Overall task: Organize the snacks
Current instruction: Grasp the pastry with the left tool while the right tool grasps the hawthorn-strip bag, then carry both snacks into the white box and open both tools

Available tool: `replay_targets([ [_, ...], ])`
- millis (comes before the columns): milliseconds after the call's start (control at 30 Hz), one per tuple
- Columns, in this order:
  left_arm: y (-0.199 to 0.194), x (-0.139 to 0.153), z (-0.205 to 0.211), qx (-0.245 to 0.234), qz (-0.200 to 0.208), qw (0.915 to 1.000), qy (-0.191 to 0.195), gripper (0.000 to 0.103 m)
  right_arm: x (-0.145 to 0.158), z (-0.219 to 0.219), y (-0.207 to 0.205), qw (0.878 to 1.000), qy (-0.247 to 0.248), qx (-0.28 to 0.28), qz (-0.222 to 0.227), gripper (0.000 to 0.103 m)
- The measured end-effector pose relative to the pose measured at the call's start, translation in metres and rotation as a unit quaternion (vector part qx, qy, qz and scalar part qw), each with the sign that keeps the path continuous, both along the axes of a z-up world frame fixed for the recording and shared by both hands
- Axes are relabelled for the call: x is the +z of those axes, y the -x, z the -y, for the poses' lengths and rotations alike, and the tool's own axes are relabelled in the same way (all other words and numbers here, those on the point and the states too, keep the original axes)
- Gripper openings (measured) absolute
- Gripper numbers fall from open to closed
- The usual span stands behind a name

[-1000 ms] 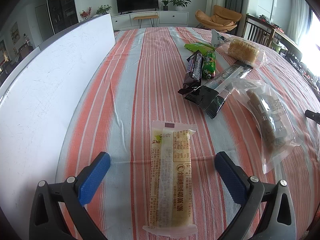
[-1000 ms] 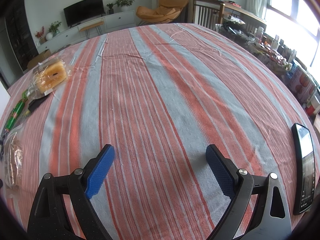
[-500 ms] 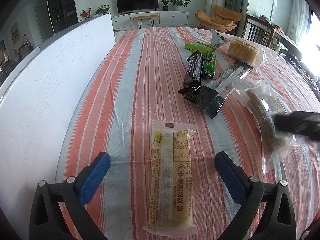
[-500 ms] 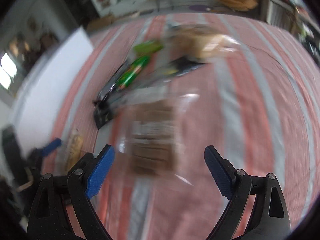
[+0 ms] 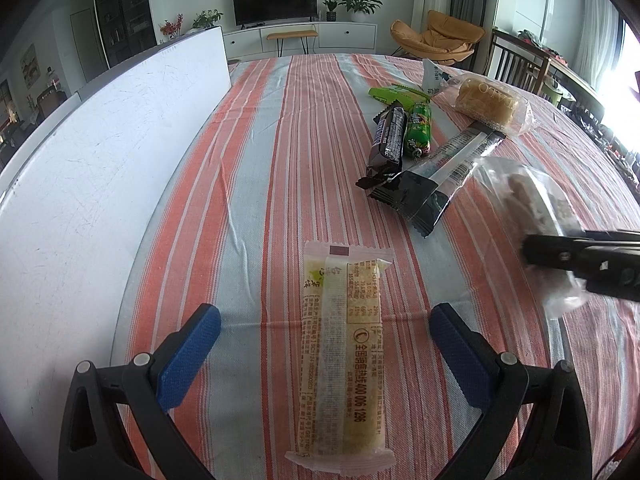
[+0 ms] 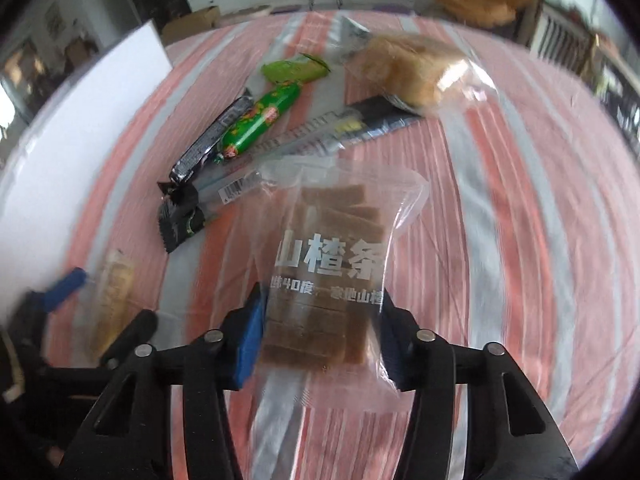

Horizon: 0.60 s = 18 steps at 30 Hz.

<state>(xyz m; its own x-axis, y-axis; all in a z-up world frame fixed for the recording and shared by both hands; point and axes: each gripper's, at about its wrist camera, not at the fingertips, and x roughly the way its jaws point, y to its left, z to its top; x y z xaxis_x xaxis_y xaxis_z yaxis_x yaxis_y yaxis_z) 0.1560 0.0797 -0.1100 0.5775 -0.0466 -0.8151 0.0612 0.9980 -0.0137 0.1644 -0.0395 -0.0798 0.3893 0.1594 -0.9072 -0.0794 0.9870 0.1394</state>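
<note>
Right gripper (image 6: 318,332): its jaws have just been closing, and the blue pads now press on both sides of the clear bag of brown strips (image 6: 328,280), pinching it near its lower end.
Clear bag of brown strips: between the right gripper's fingers, its upper end reaching toward the pile of snacks; in the left wrist view it shows blurred at the right edge (image 5: 532,200), with the dark body of the right gripper across it.
Left gripper (image 5: 324,336): jaws spread wide, nothing pinched, hanging over the yellow snack bar (image 5: 340,364).
Yellow snack bar: flat on the striped surface (image 5: 256,168), lengthwise between the two blue fingers and touching neither.
Snack pile: a dark wrapper (image 5: 390,136) and a green sausage (image 5: 418,130) lie side by side; a long black and clear packet (image 5: 440,172) lies just beside them, slanted.
Bread bag (image 5: 488,102): further back on the surface, behind the long packet.
Green packet (image 5: 394,94): behind the sausage.
White board (image 5: 92,168): along the left side of the surface.
</note>
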Motion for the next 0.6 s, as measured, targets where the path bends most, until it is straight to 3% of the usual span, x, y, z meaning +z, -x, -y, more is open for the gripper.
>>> replay_targets([
  [267, -0.002, 0.007, -0.005, -0.030, -0.080, 0.9963, 0.010, 0.100, 0.009, 0.030, 0.030, 0.996, -0.084, -0.010, 0.015, 0.051],
  [400, -0.002, 0.015, -0.007, -0.026, -0.084, 0.9960, 0.015, 0.067, 0.015, 0.049, 0.027, 0.991, -0.131, -0.030, 0.014, 0.051],
  [467, 0.000, 0.018, -0.009, -0.025, -0.077, 0.9966, 0.013, 0.028, 0.029, 0.060, 0.017, 0.990, -0.139, -0.034, 0.014, 0.051],
  [533, 0.002, 0.018, -0.013, -0.023, -0.072, 0.9968, 0.028, 0.029, 0.037, 0.067, 0.027, 0.989, -0.141, -0.035, 0.018, 0.051],
  [600, 0.010, 0.018, -0.022, -0.017, -0.067, 0.9952, 0.069, 0.029, 0.041, 0.071, 0.035, 0.988, -0.150, -0.034, 0.020, 0.051],
])
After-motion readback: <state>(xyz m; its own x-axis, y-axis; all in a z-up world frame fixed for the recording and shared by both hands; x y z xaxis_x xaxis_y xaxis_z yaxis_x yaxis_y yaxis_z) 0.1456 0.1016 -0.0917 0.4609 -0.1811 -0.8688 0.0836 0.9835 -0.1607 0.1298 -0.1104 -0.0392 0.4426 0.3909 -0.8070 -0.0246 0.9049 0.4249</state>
